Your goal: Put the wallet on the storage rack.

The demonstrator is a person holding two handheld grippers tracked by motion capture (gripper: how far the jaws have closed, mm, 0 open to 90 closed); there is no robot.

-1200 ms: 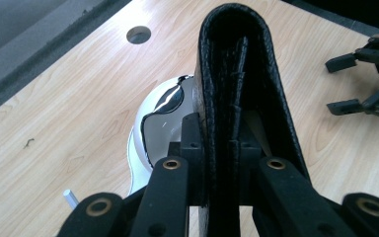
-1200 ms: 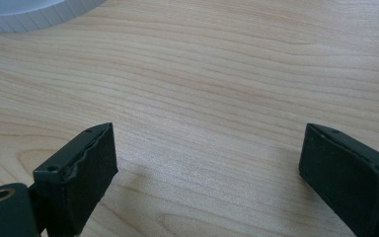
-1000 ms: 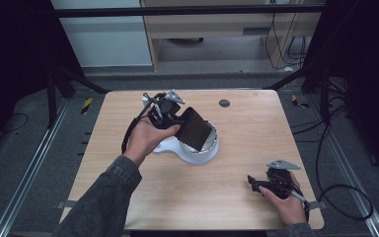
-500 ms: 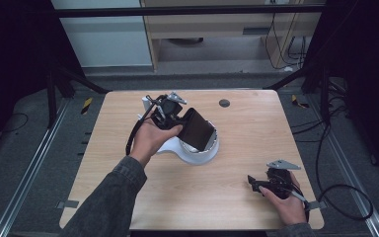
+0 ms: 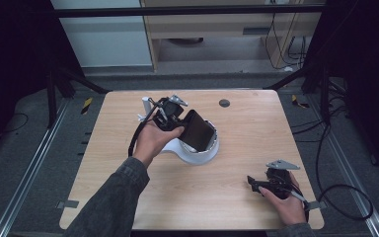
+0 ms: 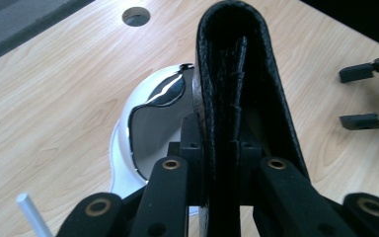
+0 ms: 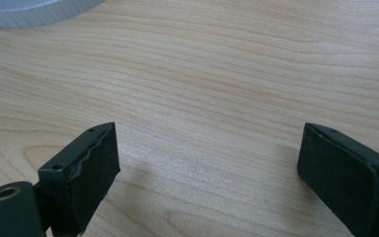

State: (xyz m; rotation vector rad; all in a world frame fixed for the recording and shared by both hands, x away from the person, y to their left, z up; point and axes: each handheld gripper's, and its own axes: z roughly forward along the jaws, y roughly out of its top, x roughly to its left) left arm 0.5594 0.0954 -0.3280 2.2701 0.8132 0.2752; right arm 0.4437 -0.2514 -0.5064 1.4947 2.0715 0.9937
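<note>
My left gripper (image 5: 179, 123) is shut on a black leather wallet (image 5: 198, 131) and holds it edge-up over a white round stand (image 5: 197, 158) in the middle of the table. In the left gripper view the folded wallet (image 6: 237, 74) stands upright between the jaws of the left gripper (image 6: 220, 143), and below it lies the stand's glossy dished top (image 6: 150, 116). Whether the wallet touches the stand I cannot tell. My right gripper (image 5: 255, 183) rests on the wood near the front right corner. The right gripper (image 7: 207, 163) is open, with bare table between its pads.
A thin white tube (image 5: 146, 104) stands just behind the left hand. A round dark grommet (image 5: 224, 103) sits in the tabletop at the back. The wooden table (image 5: 246, 133) drops off to dark floor and metal rails on all sides.
The left hand has barely shifted and the wallet is still over the white stand. The right gripper has not moved.
</note>
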